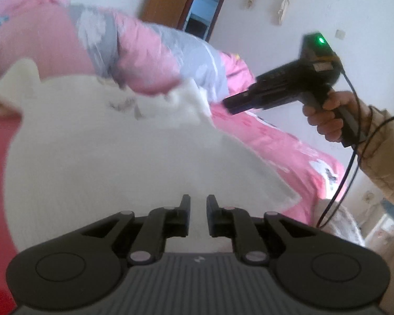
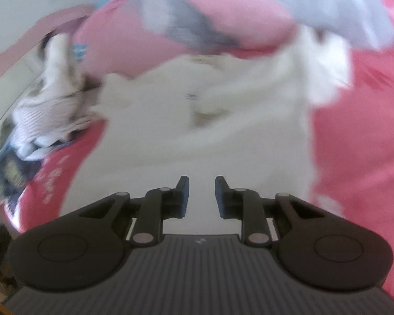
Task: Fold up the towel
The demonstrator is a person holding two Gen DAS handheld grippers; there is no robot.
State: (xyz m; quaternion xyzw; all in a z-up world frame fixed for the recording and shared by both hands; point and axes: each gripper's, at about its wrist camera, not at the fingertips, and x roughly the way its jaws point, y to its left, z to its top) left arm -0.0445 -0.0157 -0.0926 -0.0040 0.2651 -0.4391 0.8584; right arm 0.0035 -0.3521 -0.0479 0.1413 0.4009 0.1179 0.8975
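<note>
A white towel (image 1: 118,152) lies spread over a pink bed cover (image 1: 275,144). In the left wrist view my left gripper (image 1: 198,204) sits at the towel's near edge. Its jaws are almost together, with white cloth filling the narrow slit between them. My right gripper (image 1: 227,105), held by a person's hand (image 1: 325,115), points its tips at the towel's far right corner, which stands up in a bunch. In the blurred right wrist view the right gripper (image 2: 202,186) has its jaws apart above the towel (image 2: 223,131), and no cloth shows pressed between the blue pads.
A rolled pink and grey quilt (image 1: 134,52) lies just behind the towel. A heap of striped clothes (image 2: 47,99) sits at the towel's left in the right wrist view. A black cable (image 1: 349,170) hangs from the right gripper. A doorway (image 1: 205,8) and white wall stand beyond the bed.
</note>
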